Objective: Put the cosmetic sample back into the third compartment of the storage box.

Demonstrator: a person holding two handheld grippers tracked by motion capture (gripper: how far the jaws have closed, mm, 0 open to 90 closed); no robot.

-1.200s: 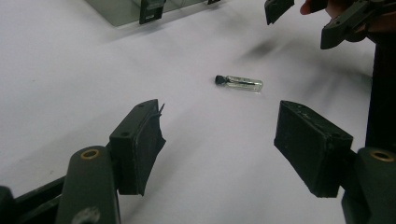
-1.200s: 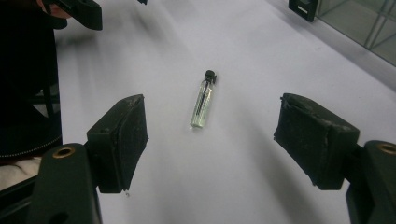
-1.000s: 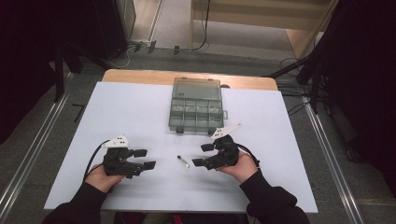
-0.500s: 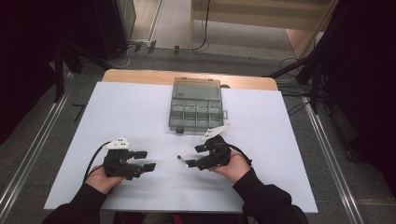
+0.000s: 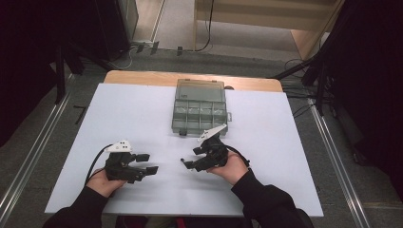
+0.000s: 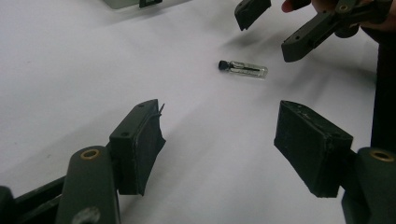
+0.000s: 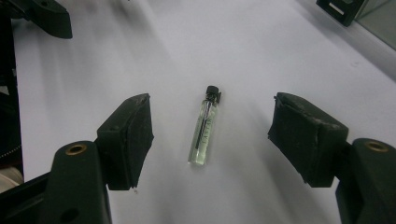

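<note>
My right gripper [image 7: 211, 135] sits low over the white table [image 5: 119, 118] with its jaws standing wide, and they have just been closing a little; the small glass vial [image 7: 204, 126] lies between them, touched by neither pad. It lies flat on its side, black cap pointing away from me, roughly midway between the pads and well apart from both. In the high view the vial [image 5: 182, 160] is just left of my right gripper [image 5: 197, 156], on the near half of the table, with the clear compartment box [image 5: 199, 107] farther off toward the far edge.

My left gripper [image 6: 217, 149] rests to the left, jaws wide and empty, with the vial [image 6: 243, 69] ahead of it and well clear.

What worries me most is that the vial is round and lying loose on a smooth sheet. If one pad reaches it before the other, I judge it will roll or skid sideways out of the gap instead of being pinched. The pads also look worn and ragged at their edges, so a grip taken near a corner could let the glass twist and slip. If I close while riding too high, the pads may pass above the thin tube and meet on nothing; too low and they scrape the table and nudge it away. Squeezing hard on such thin glass could also crack it
</note>
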